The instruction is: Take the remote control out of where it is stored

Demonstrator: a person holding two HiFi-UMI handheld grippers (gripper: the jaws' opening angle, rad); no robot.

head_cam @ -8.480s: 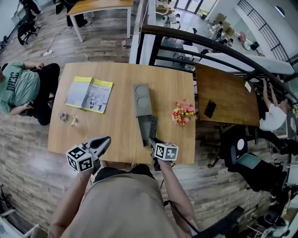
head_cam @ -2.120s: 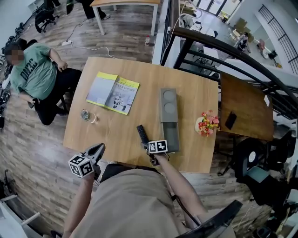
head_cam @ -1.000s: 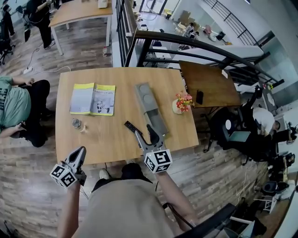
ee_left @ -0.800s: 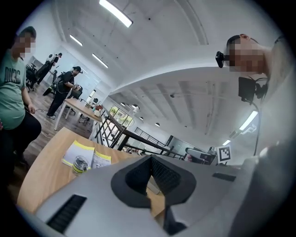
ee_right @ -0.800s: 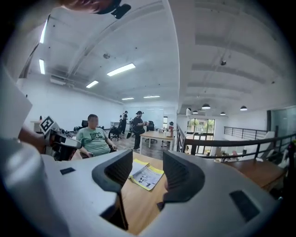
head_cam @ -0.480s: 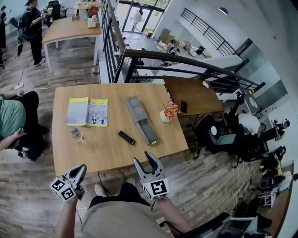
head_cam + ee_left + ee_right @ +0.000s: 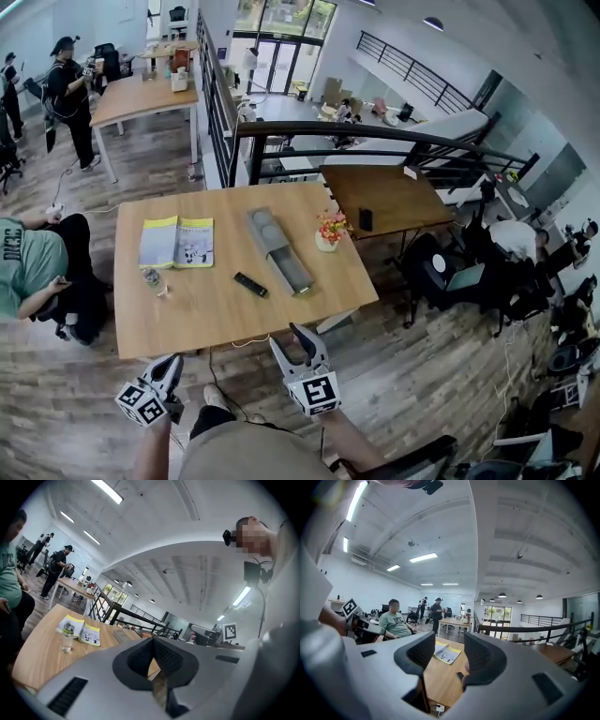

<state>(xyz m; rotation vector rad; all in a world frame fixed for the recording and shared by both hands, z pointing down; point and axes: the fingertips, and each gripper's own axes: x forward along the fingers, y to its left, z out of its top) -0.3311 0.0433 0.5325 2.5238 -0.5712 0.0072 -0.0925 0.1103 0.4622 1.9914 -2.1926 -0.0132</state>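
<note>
Where wood tbl [image 7: 187, 314] spans, slim remote [image 7: 250, 284] lies

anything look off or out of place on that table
Nothing spilled or damaged. The long grey storage box lies askew across the wooden table, its near end open, and the slim black remote control lies loose on the tabletop beside it.

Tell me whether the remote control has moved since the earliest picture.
Yes. The remote control has left the open end of the grey storage box and now lies on the table to the box's left, apart from it.
</note>
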